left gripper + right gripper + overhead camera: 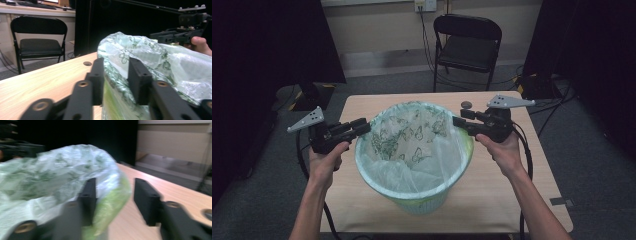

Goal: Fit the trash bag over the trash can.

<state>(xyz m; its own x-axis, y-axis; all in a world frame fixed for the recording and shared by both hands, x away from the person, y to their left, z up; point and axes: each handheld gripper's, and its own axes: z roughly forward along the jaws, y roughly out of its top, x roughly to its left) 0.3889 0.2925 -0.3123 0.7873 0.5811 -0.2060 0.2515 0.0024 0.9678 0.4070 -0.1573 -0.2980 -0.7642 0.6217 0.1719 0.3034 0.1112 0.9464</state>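
Note:
A light-green waste bin [424,204] stands in the middle of the wooden table [512,190], lined with a translucent bag [412,137] printed with green butterflies. The bag's edge is folded over the rim. My left gripper [364,126] is at the bin's left rim; in the left gripper view its jaws [116,75] stand apart astride the bagged rim [117,58] without pinching it. My right gripper [458,121] is at the right rim. In the blurred right gripper view, one jaw [116,195] is inside against the bag [62,167] and the other is outside, clear of the bin.
A small dark round disc [466,104] lies on the table behind the bin. A black folding chair [467,45] stands beyond the far edge, with cables on the floor to its right. Cables trail from both grippers along the table's sides.

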